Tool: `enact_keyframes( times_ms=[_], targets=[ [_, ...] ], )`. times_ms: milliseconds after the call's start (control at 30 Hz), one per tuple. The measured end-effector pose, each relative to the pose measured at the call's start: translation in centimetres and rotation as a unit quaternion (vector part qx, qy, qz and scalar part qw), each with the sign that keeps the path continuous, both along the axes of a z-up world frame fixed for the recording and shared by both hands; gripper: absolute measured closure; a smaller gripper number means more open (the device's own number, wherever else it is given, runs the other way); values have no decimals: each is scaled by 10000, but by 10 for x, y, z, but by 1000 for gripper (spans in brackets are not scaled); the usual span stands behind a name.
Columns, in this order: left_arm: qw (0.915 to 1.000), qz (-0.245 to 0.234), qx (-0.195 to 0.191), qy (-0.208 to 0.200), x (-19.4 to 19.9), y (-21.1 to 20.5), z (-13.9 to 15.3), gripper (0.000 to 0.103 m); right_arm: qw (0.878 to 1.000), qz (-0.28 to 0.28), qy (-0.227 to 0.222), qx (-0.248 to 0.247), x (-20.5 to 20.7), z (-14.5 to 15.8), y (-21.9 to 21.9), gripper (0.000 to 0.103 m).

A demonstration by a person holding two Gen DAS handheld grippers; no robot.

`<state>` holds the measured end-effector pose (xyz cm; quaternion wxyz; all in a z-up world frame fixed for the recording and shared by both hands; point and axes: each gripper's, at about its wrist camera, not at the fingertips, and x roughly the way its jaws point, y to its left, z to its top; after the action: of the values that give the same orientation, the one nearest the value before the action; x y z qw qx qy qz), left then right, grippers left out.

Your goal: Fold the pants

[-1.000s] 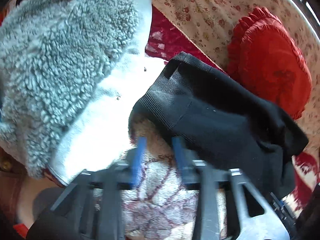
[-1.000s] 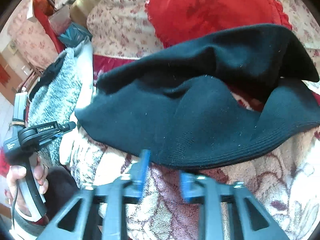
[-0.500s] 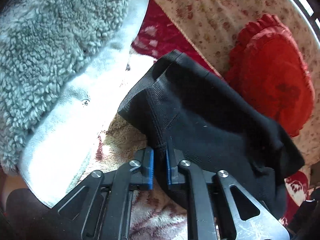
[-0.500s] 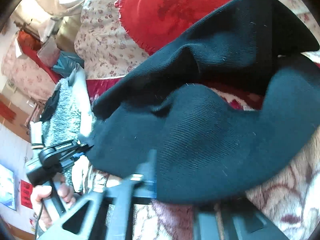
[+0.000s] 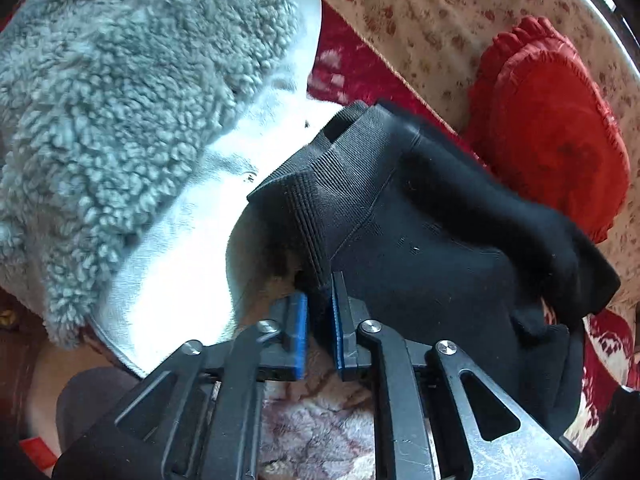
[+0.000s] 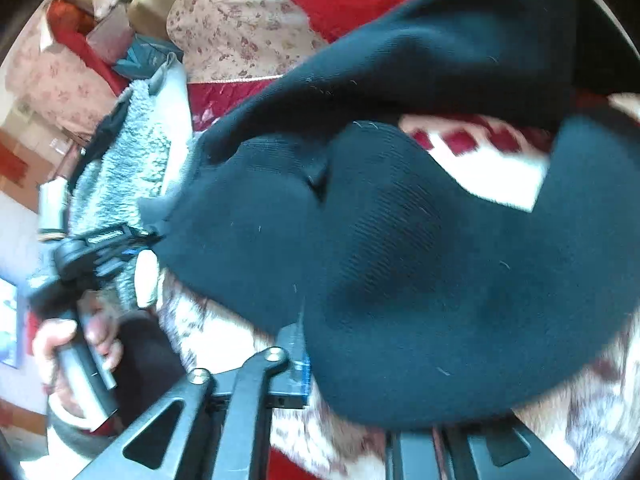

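My left gripper (image 5: 319, 322) pinches the ribbed waistband edge of the black pants (image 5: 420, 240), its jaws having just eased a little, beside a grey fleece jacket (image 5: 132, 120). The pants lie bunched on the patterned blanket (image 5: 316, 436) before a red cushion (image 5: 552, 136). My right gripper (image 6: 352, 364) clamps the pants' hem, jaws likewise just eased, fabric covering the right finger.

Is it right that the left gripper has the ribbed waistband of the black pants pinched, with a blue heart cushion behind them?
Not quite. The cushion is red, not blue, as the left wrist view shows. The left gripper does pinch the ribbed waistband of the black pants.
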<state>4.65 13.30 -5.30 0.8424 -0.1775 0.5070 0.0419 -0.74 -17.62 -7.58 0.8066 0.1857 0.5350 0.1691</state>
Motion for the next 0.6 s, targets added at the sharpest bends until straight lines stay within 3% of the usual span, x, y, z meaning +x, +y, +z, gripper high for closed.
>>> enact_keyframes(
  times_ms=[67, 200, 333, 433, 533, 600],
  targets=[
    [9999, 81, 84, -115, -9, 6, 11, 89, 9997, -68, -179, -154, -13, 14, -18, 69],
    [9980, 161, 398, -457, -25, 7, 38, 89, 9969, -457, -308, -567, -36, 41, -66, 64],
    [9969, -152, 463, -617, -28, -13, 53, 87, 9873, -1009, -326, -1182, -37, 52, -116, 63],
    [9956, -502, 504, -612, -23, -38, 52, 77, 9797, -1345, -389, -1437, -23, 54, -146, 63],
    [9938, -866, 467, -516, -13, -70, 44, 77, 9707, -1476, -373, -1857, 11, 49, -162, 63],
    [9910, -1154, 558, -394, -7, -90, 35, 76, 9731, -1345, -380, -1833, 34, 42, -171, 62]
  ],
)
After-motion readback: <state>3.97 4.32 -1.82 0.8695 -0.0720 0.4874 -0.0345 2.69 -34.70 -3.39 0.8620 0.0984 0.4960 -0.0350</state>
